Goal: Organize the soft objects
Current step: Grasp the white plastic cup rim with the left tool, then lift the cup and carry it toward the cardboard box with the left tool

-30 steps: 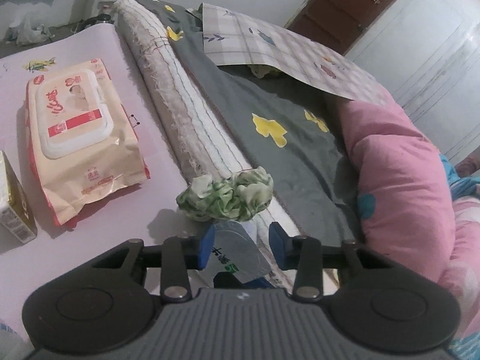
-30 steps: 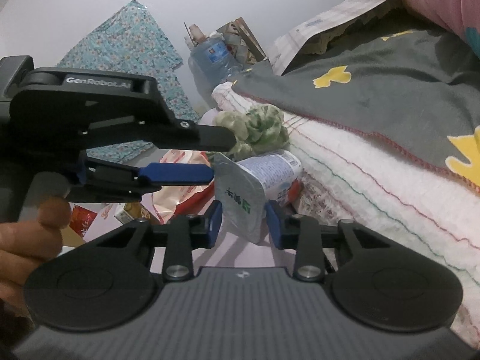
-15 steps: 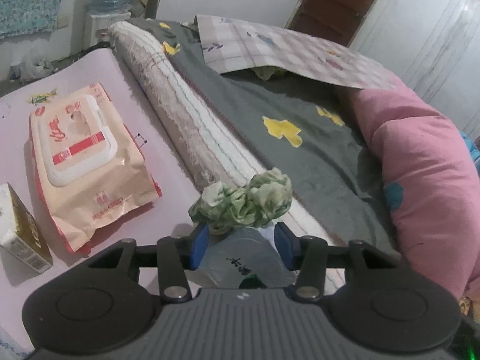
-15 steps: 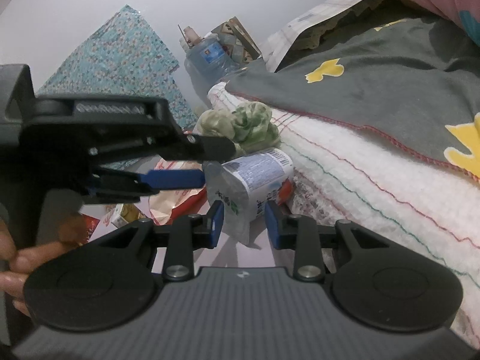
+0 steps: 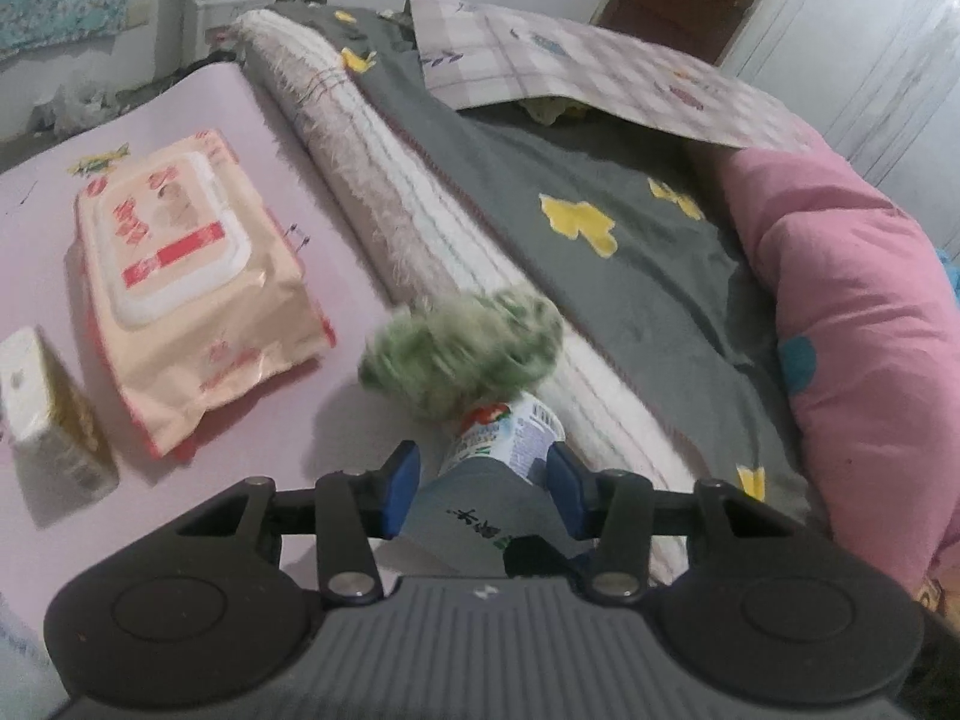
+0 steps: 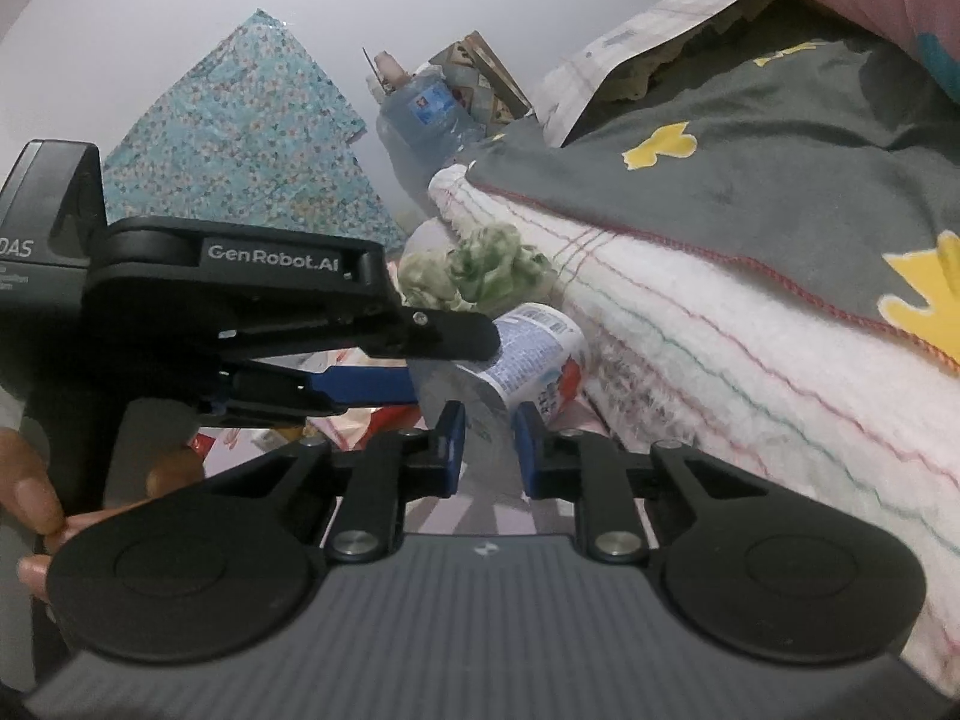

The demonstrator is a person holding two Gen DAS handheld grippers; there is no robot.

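A small yogurt cup [image 5: 510, 438] lies on its side between the pads of my left gripper [image 5: 483, 480], which grip its sides. Its grey foil lid [image 6: 474, 402] faces my right gripper [image 6: 487, 444], whose blue jaws are closing on the lid's edge. In the right wrist view my left gripper [image 6: 450, 363] reaches in from the left, one finger above the yogurt cup [image 6: 540, 348] and one below. A green scrunchie [image 5: 462, 354], blurred, sits just beyond the cup against a rolled white blanket [image 5: 390, 180]. The same scrunchie [image 6: 474, 270] shows behind the cup.
A pack of wet wipes [image 5: 180, 276] and a small carton [image 5: 48, 408] lie on the pink table [image 5: 198, 108] to the left. A grey cloth with yellow shapes [image 5: 570, 240] and a pink quilt [image 5: 840, 330] fill the right. A hand [image 6: 36, 498] holds the left gripper.
The cup has tipped so its printed side now shows in the left wrist view. The scrunchie has shifted and blurs. My right jaws have narrowed around the foil lid.
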